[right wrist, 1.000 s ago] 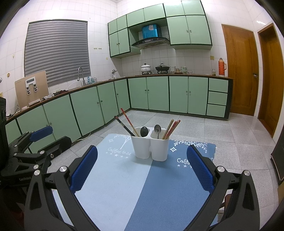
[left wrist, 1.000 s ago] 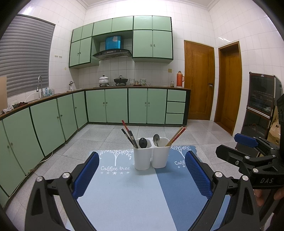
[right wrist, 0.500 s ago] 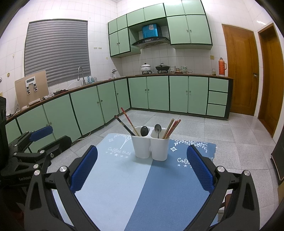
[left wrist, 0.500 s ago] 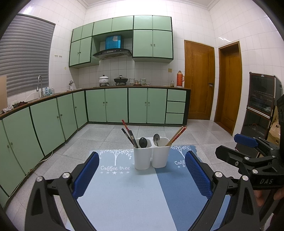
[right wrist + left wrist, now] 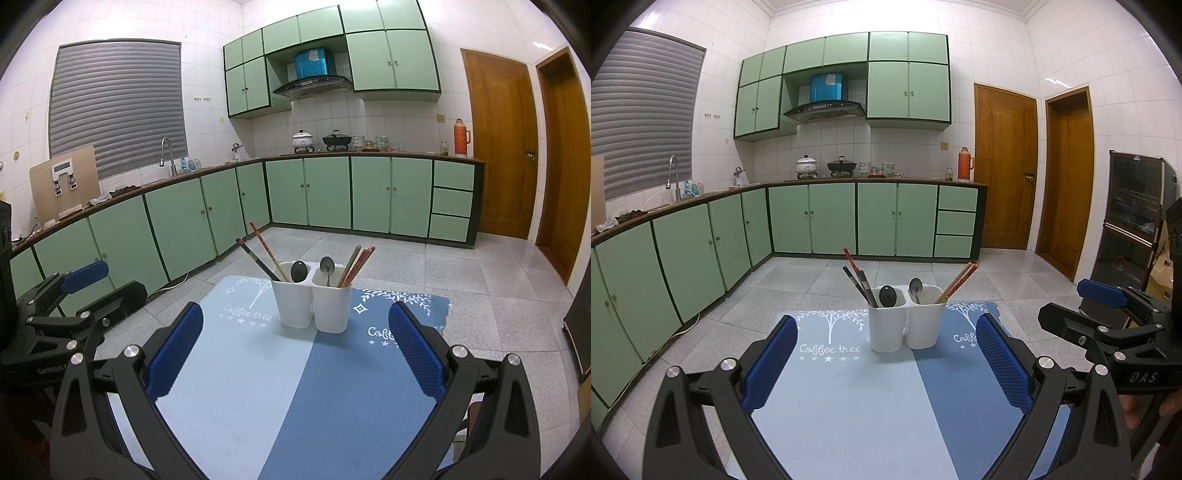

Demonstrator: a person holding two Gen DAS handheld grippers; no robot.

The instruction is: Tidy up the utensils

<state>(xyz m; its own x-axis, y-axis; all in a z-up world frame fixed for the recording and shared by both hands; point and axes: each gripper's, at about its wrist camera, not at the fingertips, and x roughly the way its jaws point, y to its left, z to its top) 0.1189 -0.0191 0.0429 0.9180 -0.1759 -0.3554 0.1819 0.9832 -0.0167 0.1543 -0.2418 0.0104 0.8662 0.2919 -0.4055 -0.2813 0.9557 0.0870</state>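
A white two-compartment utensil holder [image 5: 904, 321] [image 5: 312, 304] stands at the far end of a blue mat [image 5: 871, 402] [image 5: 280, 387]. Its left compartment holds dark and red chopsticks [image 5: 857, 278] [image 5: 260, 254] and a black spoon [image 5: 887, 295] [image 5: 299, 270]. Its right compartment holds a metal spoon [image 5: 916, 286] [image 5: 327, 266] and wooden and red chopsticks [image 5: 958, 280] [image 5: 356, 264]. My left gripper [image 5: 884, 360] is open and empty, well short of the holder. My right gripper [image 5: 295, 349] is open and empty too; it also shows at the right in the left wrist view [image 5: 1104, 306].
The mat lies on a table over a grey tiled floor [image 5: 798, 288]. Green base cabinets [image 5: 849, 218] run along the left and back walls. Two wooden doors [image 5: 1004, 166] and a dark cabinet [image 5: 1134, 221] stand at the right.
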